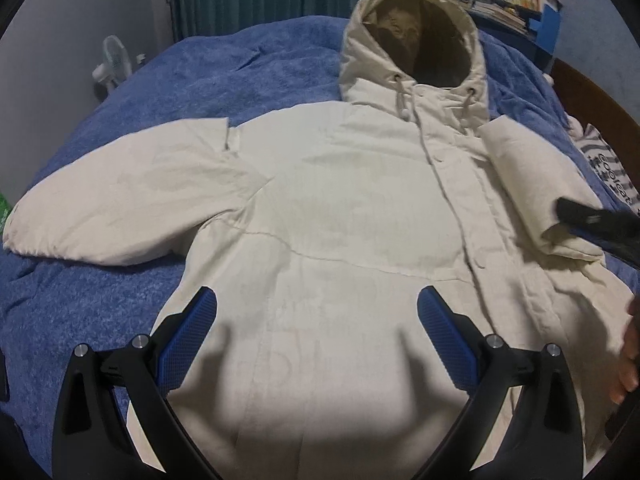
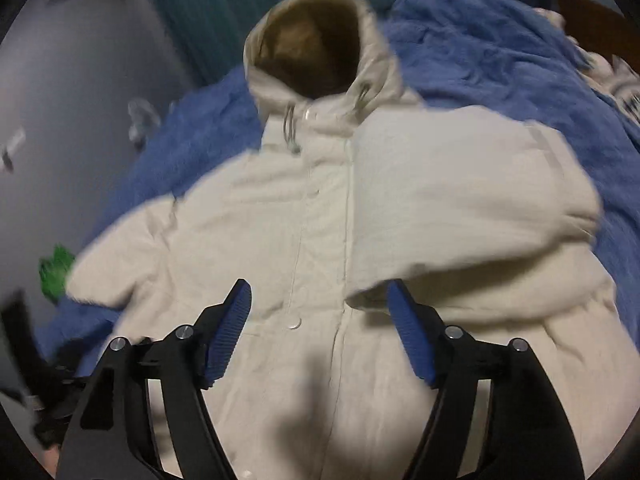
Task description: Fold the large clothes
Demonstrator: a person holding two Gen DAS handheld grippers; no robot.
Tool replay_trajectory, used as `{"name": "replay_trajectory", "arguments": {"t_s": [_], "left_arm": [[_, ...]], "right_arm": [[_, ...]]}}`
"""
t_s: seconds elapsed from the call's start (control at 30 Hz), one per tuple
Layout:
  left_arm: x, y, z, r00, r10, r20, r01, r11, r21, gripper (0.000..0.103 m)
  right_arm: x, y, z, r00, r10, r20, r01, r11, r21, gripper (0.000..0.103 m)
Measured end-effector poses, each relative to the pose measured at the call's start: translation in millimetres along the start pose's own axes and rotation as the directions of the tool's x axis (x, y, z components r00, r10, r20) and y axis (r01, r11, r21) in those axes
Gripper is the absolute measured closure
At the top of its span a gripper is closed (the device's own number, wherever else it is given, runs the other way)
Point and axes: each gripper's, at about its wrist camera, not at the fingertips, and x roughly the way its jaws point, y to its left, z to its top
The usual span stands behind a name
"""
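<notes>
Jacket [image 1: 320, 208] lies flat under both claws, L [image 1: 316, 344] & R [image 2: 320, 332] (each wide open, empty).

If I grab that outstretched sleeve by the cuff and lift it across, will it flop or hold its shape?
Probably floppy but bulky: the outstretched sleeve looks puffy and padded on the cream jacket. The other sleeve already lies folded over in a thick roll, so expect some spring-back. Likely light for its size.

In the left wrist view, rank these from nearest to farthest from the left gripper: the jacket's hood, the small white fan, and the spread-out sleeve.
Measured from the left gripper, which is open above the jacket's lower front:
1. Spread-out sleeve, on the left across the blue blanket.
2. Hood, up top, right of centre.
3. White fan, by the wall beyond the bed's left edge.
</notes>
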Motion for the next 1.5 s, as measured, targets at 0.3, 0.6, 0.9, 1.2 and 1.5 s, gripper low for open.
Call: {"name": "replay_trajectory", "arguments": {"t_s": [0.3, 0.6, 0.9, 1.2, 1.5], "left_arm": [[-16.3, -37.9, 1.1, 0.993, -0.09, 0.073, 0.083, 0.991, 0.101, 0.007], [-23.3, -128.1, 1.0, 0.984, -0.144, 0.107, 0.112, 0.957, 0.267, 0.007], [-11.9, -221.5, 6.6, 0.978, -0.182, 0.104, 0.119, 0.892, 0.437, 0.007], [50.9, -312.9, 38.2, 0.991, -0.101, 0.086, 0.034, 0.821, 0.57, 0.021], [77.8, -346.9, 28.4, 0.997, -0.039, 0.072, -0.02, 0.737, 0.675, 0.027]], "right_arm": [[-72.0, -36.6, -8.0, 0.95, -0.229, 0.21, 0.233, 0.972, 0.005, 0.006], [-82.4, -98.4, 14.2, 0.953, -0.235, 0.193, 0.204, 0.965, 0.166, 0.006], [-101.5, -177.4, 13.9, 0.963, -0.201, 0.178, 0.096, 0.876, 0.472, 0.006], [-98.6, -209.1, 7.4, 0.973, -0.132, 0.188, 0.002, 0.824, 0.567, 0.006], [-96.6, -217.2, 4.7, 0.975, -0.091, 0.203, -0.053, 0.793, 0.607, 0.006]]}}
